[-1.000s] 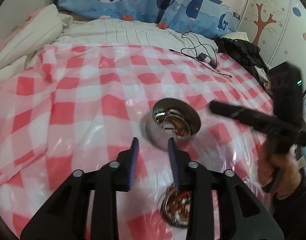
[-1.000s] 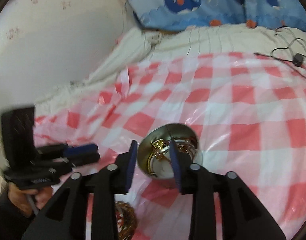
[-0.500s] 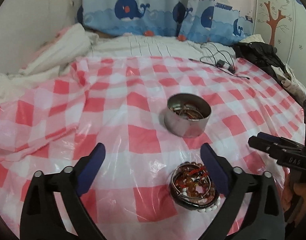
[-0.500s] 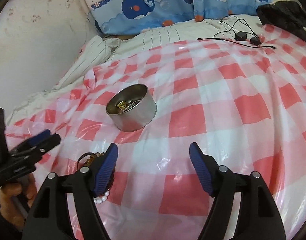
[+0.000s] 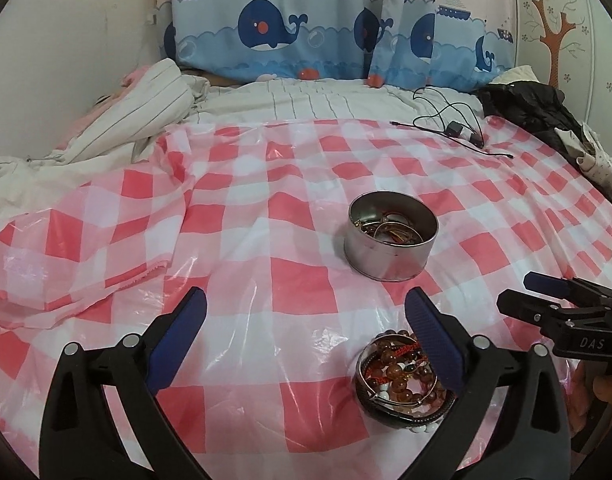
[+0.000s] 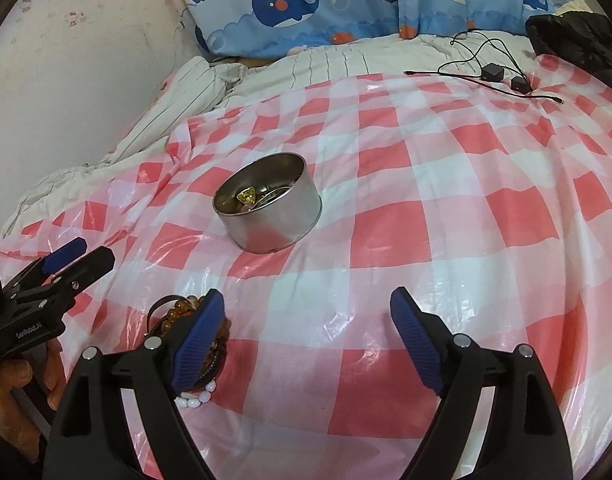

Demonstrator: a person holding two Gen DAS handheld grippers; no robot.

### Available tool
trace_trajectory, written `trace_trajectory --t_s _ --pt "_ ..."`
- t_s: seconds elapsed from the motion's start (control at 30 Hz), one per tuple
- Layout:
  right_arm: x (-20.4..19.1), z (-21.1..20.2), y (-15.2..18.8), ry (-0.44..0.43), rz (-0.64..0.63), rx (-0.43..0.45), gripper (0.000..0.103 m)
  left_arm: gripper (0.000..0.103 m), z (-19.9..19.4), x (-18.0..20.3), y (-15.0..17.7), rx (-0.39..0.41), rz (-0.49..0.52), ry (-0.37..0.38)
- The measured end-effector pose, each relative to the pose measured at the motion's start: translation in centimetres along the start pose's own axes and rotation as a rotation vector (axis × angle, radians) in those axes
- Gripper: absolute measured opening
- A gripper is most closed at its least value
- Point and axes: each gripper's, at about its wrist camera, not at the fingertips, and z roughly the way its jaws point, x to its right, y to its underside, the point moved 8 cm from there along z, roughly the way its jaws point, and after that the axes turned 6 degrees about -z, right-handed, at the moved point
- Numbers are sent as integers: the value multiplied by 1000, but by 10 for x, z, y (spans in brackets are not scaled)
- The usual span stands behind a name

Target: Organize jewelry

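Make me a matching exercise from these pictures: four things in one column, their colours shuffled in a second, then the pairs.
Things:
1. round tin
2. checked sheet
3. whale curtain
4. charger cable

Colours:
A. black
B. silver
C. blue
D. red and white

Pairs: 1-B, 2-D, 3-C, 4-A

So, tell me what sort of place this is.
Most likely a bedroom, probably a child's: a bed with a striped sheet under a red-checked plastic cloth, whale-print curtains behind it, and a tree decal on the wall.
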Motion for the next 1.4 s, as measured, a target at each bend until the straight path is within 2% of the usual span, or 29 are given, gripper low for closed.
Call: trace_trajectory --t_s 0.67,0.8,1.0,1.1,1.13,1.17,1.3,1.4 --pt "-8 2 2 -16 -24 -18 85 95 9 -10 1 -43 0 -3" --pt "-13 5 4 -31 -39 -33 85 95 13 -12 3 -85 19 55" --pt "-20 9 9 -16 -78 -59 85 94 19 -21 8 -156 -61 157" --pt "-16 11 10 -13 -63 -69 85 78 23 -15 13 -186 -83 222" --pt "-15 11 11 -15 -55 -72 85 68 26 -10 16 -207 -86 248" --pt "-14 11 11 -22 -45 -74 86 63 28 -6 18 -219 -81 259" --pt "-11 10 10 -37 -24 -71 86 57 33 14 27 -222 -10 269" --pt "-13 10 9 -41 -25 -70 86 55 34 25 31 -212 59 237"
